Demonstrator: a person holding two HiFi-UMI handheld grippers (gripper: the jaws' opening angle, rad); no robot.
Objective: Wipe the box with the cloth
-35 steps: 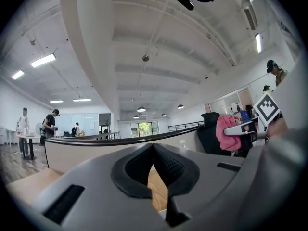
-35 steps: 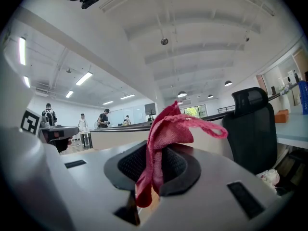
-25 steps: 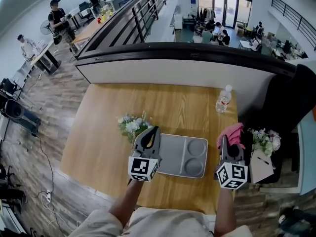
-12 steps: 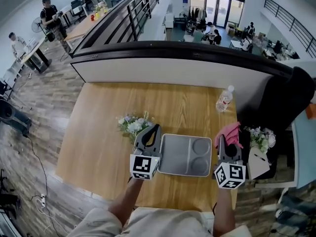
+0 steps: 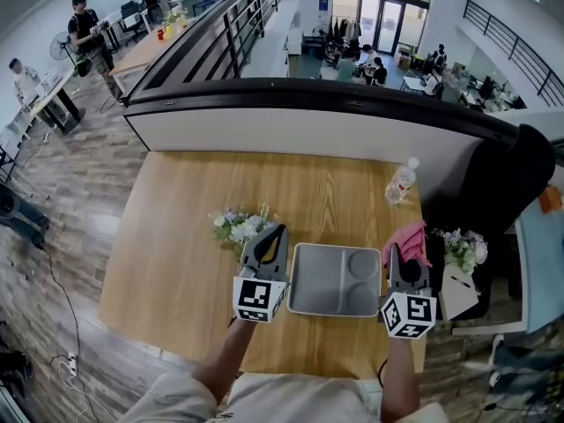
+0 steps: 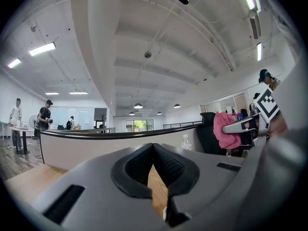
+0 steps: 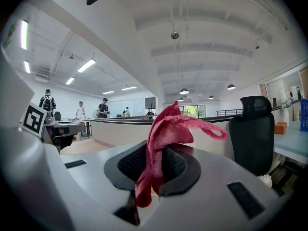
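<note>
My left gripper (image 5: 275, 232) has its jaws pressed together, with only a thin slit between the black pads (image 6: 168, 165). Through the slit I see a bit of the wooden table (image 5: 185, 245).

My right gripper (image 5: 396, 254) has its jaws squeezed tight on the pink cloth (image 7: 166, 129). The cloth sticks up from between the pads, flops over to the right, and a small end hangs down below them.

The box (image 5: 317, 285) is a flat grey tray with small round hollows at its right end. It lies on the table between my two grippers. It is just to the right of the left jaws and just to the left of the right jaws. The cloth is up off the box, not touching it.

A little bunch of flowers (image 5: 238, 226) lies just to the left of the left jaws, near their tips. A water bottle (image 5: 399, 181) stands on the table, well out past the tips of the right jaws.
</note>
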